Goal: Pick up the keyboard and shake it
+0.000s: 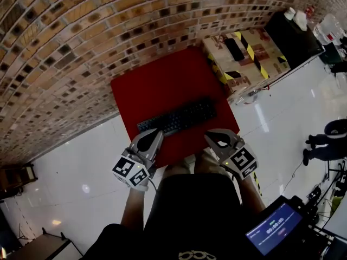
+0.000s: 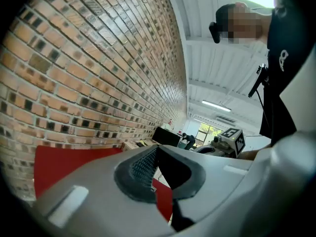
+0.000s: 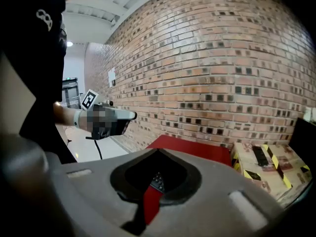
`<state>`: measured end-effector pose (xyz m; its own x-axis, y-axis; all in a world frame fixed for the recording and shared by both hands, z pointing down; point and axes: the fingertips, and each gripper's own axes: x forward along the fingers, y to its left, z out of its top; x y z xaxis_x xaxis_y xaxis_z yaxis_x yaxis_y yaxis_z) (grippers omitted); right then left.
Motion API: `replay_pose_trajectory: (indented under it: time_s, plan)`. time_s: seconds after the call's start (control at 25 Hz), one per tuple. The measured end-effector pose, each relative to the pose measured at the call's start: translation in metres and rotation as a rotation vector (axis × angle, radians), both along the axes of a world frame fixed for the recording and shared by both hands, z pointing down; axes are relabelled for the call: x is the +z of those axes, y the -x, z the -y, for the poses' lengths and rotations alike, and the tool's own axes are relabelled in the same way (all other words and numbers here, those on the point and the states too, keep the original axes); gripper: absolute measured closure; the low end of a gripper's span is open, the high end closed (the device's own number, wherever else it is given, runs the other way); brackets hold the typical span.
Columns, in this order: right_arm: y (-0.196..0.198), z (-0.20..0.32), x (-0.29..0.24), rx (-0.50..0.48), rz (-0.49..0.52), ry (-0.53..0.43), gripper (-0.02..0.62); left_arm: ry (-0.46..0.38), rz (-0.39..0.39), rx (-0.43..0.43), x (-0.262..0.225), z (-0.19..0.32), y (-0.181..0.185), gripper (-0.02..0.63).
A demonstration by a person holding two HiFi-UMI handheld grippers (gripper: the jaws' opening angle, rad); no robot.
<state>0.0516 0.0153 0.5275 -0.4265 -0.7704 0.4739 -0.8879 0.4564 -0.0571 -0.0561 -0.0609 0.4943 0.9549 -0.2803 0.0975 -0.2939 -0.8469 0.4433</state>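
A black keyboard (image 1: 178,117) lies slantwise on a red table (image 1: 162,85), near its front edge. My left gripper (image 1: 145,141) hovers just in front of the keyboard's left end, shut and holding nothing. My right gripper (image 1: 218,138) hangs by the front right corner of the table, below the keyboard's right end, shut and empty too. In the right gripper view a few keys of the keyboard (image 3: 157,180) show through the hole between the shut jaws. In the left gripper view only the red table (image 2: 74,159) and the right gripper (image 2: 228,141) show beyond the jaws.
A brick wall (image 1: 81,42) stands behind the table. A cardboard box with yellow-black tape (image 1: 246,56) sits to the table's right, then a black-covered table (image 1: 295,31). A person (image 1: 325,142) crouches on the glossy white floor at far right. A screen (image 1: 274,227) is at bottom right.
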Motion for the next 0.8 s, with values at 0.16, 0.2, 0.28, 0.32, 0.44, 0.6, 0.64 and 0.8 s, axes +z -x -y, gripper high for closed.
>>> replay_pose_trajectory:
  time_s: [0.16,0.2,0.28,0.32,0.44,0.6,0.64,0.8]
  plan:
    - [-0.005,0.028,0.0,-0.054,0.018,-0.016,0.603,0.041,-0.039,-0.058,0.0,0.016,0.002,0.591]
    - [-0.005,0.034,0.001,-0.071,0.022,-0.018,0.603,0.038,-0.034,-0.076,-0.003,0.018,0.002,0.591]
    - [-0.006,0.042,-0.002,-0.107,0.023,-0.027,0.603,0.025,-0.02,-0.115,-0.007,0.02,0.004,0.591]
    - [-0.006,0.045,-0.004,-0.123,0.022,-0.033,0.603,0.023,-0.019,-0.131,-0.006,0.02,0.005,0.591]
    - [-0.015,0.052,-0.007,-0.153,0.028,-0.035,0.603,0.034,-0.013,-0.166,0.001,0.02,0.004,0.591]
    - [-0.038,0.052,-0.002,-0.179,0.041,-0.018,0.603,0.062,0.059,-0.216,0.019,0.021,-0.009,0.591]
    - [-0.044,0.052,0.001,-0.184,0.042,-0.014,0.603,0.072,0.067,-0.232,0.025,0.022,-0.011,0.591]
    - [-0.079,0.045,0.037,-0.167,0.038,0.05,0.603,0.136,0.101,-0.303,0.059,0.022,-0.016,0.589]
